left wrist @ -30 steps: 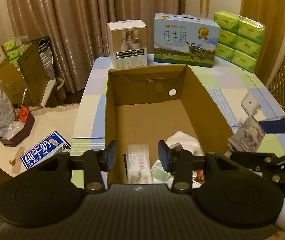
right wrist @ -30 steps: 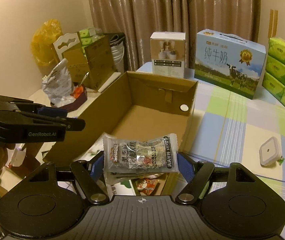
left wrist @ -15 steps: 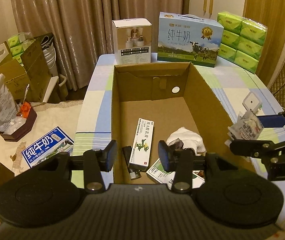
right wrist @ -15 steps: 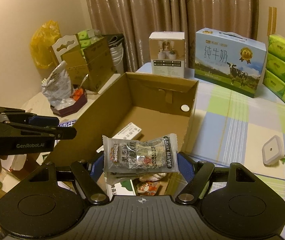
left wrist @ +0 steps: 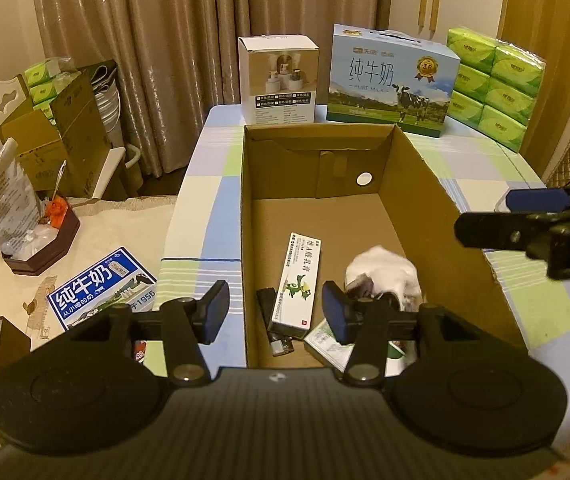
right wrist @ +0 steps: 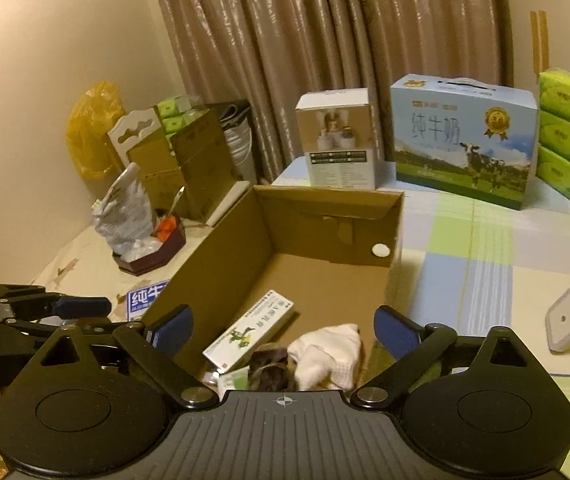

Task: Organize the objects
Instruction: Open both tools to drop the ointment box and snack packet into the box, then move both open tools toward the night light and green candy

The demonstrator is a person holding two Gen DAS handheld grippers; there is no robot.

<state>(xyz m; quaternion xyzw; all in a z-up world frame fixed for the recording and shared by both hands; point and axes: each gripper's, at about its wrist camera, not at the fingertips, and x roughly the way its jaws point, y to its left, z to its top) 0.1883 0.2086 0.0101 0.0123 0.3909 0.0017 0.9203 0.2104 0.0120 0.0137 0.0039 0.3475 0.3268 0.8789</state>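
An open cardboard box [left wrist: 421, 184] stands on the checked tablecloth [right wrist: 485, 248]. On its floor lie a white ointment carton [left wrist: 297, 284], a black lighter [left wrist: 273, 324], a crumpled white cloth [left wrist: 389, 272] and some flat packets near the front wall. My left gripper [left wrist: 276, 312] hovers over the box's near left corner, its jaws opening and nothing pressed between them. My right gripper [right wrist: 283, 330] hangs over the box's right side, jaws opening wide and empty; the ointment carton [right wrist: 249, 330] and cloth [right wrist: 329, 352] lie below. I cannot pick out the snack packet.
A white product box [left wrist: 279, 80], a blue milk case [left wrist: 391, 80] and stacked green tissue packs [left wrist: 497, 84] line the table's far edge. A small white square container [right wrist: 569, 326] sits right of the box. Left of the table lie a flat blue milk carton [left wrist: 101, 288] and clutter.
My right gripper's jaws spread apart and the snack packet left them. The left jaws widened slightly. The ointment carton, blurred a second ago, now lies still on the box floor.
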